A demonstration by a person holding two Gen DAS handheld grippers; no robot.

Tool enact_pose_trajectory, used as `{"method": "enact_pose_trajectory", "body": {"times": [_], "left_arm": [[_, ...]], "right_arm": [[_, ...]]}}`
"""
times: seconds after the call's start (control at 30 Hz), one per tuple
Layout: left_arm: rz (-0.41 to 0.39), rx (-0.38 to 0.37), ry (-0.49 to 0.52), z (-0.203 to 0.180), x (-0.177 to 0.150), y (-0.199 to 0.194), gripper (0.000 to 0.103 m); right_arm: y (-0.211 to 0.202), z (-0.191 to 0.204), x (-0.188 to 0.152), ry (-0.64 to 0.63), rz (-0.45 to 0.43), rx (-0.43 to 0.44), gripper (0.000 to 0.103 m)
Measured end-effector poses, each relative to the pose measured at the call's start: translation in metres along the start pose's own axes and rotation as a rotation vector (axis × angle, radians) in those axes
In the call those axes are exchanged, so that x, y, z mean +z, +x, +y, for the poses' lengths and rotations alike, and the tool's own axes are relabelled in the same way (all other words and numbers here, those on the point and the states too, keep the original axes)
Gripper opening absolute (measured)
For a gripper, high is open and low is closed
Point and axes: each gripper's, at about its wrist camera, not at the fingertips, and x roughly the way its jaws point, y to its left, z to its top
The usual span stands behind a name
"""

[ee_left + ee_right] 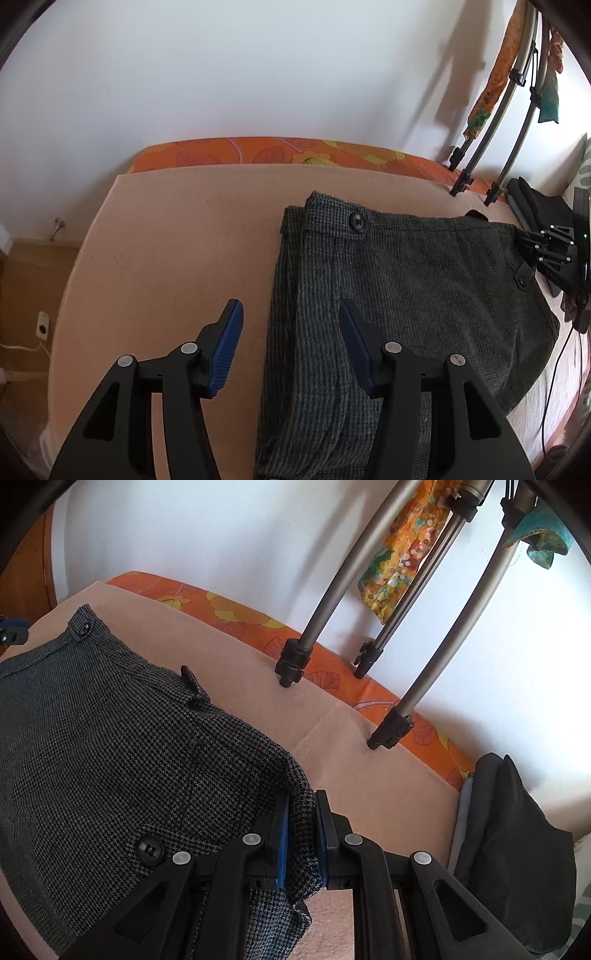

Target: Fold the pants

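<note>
Dark grey houndstooth pants (pixel 406 280) lie on a beige blanket (pixel 177 240) on the bed, waistband with a black button (pixel 357 221) at the far side. My left gripper (pixel 291 321) is open and empty, hovering over the pants' left edge. In the right wrist view the pants (pixel 122 760) fill the left half. My right gripper (pixel 301 823) is shut on a fold of the pants' waist edge, slightly lifted. The right gripper also shows at the right edge of the left wrist view (pixel 550 251).
An orange flowered mattress edge (pixel 280 151) runs along the white wall. Tripod legs (pixel 391 734) stand on the blanket behind the pants. A pile of dark folded clothes (pixel 517 849) lies at the right. A cable (pixel 554 387) trails at the right.
</note>
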Motion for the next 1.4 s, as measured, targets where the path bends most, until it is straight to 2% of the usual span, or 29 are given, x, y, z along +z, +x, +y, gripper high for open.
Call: {"method": "enact_pose_trajectory", "body": {"times": [0.03,0.07,0.1,0.13,0.2,0.3,0.4,0.53,0.77,0.93,1.1,1.2,1.3,1.4], "left_arm": [[-0.006,-0.016,-0.012,0.003,-0.008,-0.007,0.053],[-0.01,-0.031,-0.029,0.006,-0.014,-0.013,0.053],[-0.015,-0.043,-0.045,0.009,-0.021,-0.021,0.053],[-0.019,-0.06,-0.051,0.013,-0.029,-0.029,0.053],[-0.017,-0.071,-0.05,0.015,-0.038,-0.034,0.053],[-0.001,-0.083,-0.021,0.013,-0.051,-0.04,0.053],[-0.002,-0.073,0.014,0.009,-0.06,-0.041,0.053],[0.007,-0.09,0.018,0.01,-0.07,-0.039,0.053],[-0.002,-0.105,0.038,0.013,-0.08,-0.034,0.053],[0.003,-0.126,0.081,0.009,-0.084,-0.027,0.053],[0.004,-0.142,0.105,0.006,-0.086,-0.023,0.053],[0.005,-0.141,0.095,0.007,-0.087,-0.021,0.046],[-0.009,-0.151,0.088,0.011,-0.086,-0.023,0.033],[-0.018,-0.19,0.084,0.013,-0.084,-0.027,0.022]], "right_arm": [[-0.002,0.002,-0.001,-0.016,-0.005,-0.013,0.013],[-0.005,0.004,-0.001,-0.028,-0.013,-0.022,0.019],[-0.012,0.004,-0.001,-0.029,-0.027,-0.04,0.034],[-0.02,0.003,0.0,-0.025,-0.049,-0.033,0.041],[-0.036,0.002,0.005,-0.007,-0.081,0.006,0.041],[-0.06,0.008,0.021,0.007,-0.136,0.117,0.045],[-0.072,0.023,0.043,0.012,-0.171,0.223,0.065],[-0.069,0.052,0.077,0.017,-0.184,0.352,0.066],[-0.04,0.117,0.138,0.002,-0.157,0.485,0.066],[-0.011,0.152,0.168,0.01,-0.114,0.546,0.067],[0.014,0.181,0.19,-0.007,-0.08,0.56,0.067],[0.028,0.189,0.195,0.008,-0.055,0.588,0.067],[0.037,0.195,0.196,0.015,-0.029,0.614,0.066],[0.051,0.196,0.196,0.028,-0.018,0.655,0.052]]}}
